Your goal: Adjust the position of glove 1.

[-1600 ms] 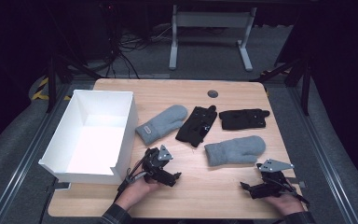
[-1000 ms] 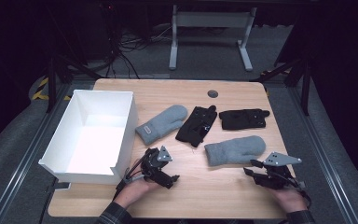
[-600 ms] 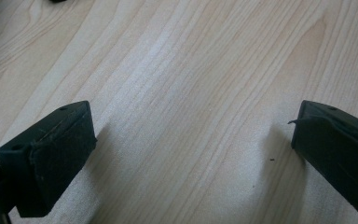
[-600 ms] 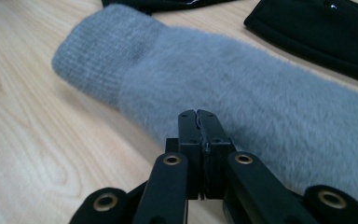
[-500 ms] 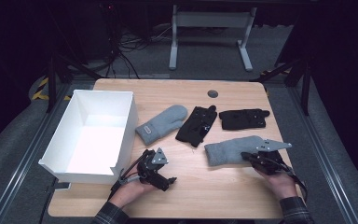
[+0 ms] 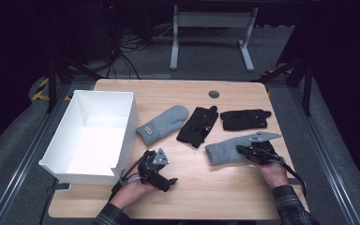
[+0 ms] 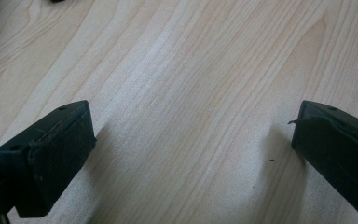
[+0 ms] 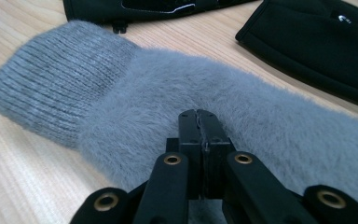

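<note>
A fluffy grey mitten (image 6: 222, 151) (image 8: 144, 88) lies at the right front of the wooden table (image 6: 168, 93). My right gripper (image 6: 239, 149) (image 8: 198, 116) is shut, jaws pressed flat together, its tips resting on top of the mitten's fuzzy body near the ribbed cuff. I see no fabric between the jaws. A second grey mitten (image 6: 161, 124) lies near the table's middle. Two black gloves (image 6: 197, 125) (image 6: 243, 119) lie behind the mittens, and both black gloves (image 8: 307, 37) (image 8: 135, 7) also appear past the mitten. My left gripper (image 6: 170, 180) (image 7: 191, 154) rests open over bare wood.
A white open box (image 6: 75, 171) stands at the left of the table, close beside my left gripper. A dark round cable hole (image 6: 214, 93) sits near the far edge. Bare wood lies between the two hands at the front.
My right gripper has moved from the front right corner forward and left onto the grey mitten, and its jaws have shut. The left gripper stayed where it was.
</note>
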The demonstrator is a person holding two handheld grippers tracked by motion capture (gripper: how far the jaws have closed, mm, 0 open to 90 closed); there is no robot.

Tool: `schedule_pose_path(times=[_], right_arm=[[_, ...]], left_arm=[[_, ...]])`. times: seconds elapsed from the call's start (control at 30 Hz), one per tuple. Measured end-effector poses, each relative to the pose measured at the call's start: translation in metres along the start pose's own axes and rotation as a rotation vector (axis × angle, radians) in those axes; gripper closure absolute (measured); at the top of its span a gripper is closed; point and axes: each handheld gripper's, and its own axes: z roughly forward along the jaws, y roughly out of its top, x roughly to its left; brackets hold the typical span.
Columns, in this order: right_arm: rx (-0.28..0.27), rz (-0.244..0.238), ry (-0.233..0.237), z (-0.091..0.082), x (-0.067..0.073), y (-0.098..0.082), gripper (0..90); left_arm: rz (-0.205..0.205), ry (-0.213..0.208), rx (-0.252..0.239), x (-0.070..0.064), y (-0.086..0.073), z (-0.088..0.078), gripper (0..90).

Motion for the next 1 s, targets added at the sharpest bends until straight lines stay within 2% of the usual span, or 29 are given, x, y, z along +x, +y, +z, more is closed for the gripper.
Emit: schedule_pose_path(times=[0.1,0.27,0.3,0.37,0.4,0.43,0.47,0.6,0.8,0.9,1.0], right_arm=[[0.02,-0.015,0.01,0.007,-0.001,0.001,90.0],[0.023,-0.027,0.031,0.01,0.001,0.001,90.0],[0.023,-0.043,0.052,0.011,0.003,0.001,90.0],[0.023,-0.047,0.06,0.011,0.004,0.001,90.0],[0.018,-0.06,0.088,0.012,0.007,0.002,90.0],[0.018,-0.06,0.088,0.012,0.007,0.002,90.0],[0.017,-0.065,0.112,0.013,0.01,0.002,90.0],[0.017,-0.08,0.141,0.013,0.014,0.002,90.0],[0.032,-0.149,0.17,0.014,0.031,0.005,90.0],[0.03,-0.166,0.202,0.013,0.038,0.004,90.0],[0.04,-0.185,0.21,0.011,0.044,0.004,90.0]], left_arm=[[-0.002,0.003,0.001,-0.001,0.0,0.0,0.0],[-0.005,0.004,0.001,-0.001,0.0,0.0,0.0],[-0.005,0.004,0.001,-0.001,0.0,0.0,0.0],[-0.007,0.005,0.0,-0.001,0.0,0.0,0.0],[-0.007,0.005,0.001,-0.001,0.0,0.0,0.0],[-0.007,0.005,0.001,-0.001,0.0,0.0,0.0],[-0.008,0.005,0.0,-0.001,0.0,0.0,0.0],[-0.007,0.005,0.001,-0.001,0.0,0.0,0.0],[-0.007,0.006,0.001,-0.001,0.0,0.0,0.0],[-0.009,0.006,0.0,-0.002,0.0,0.0,0.0],[-0.009,0.007,0.0,-0.002,0.0,0.0,0.0]])
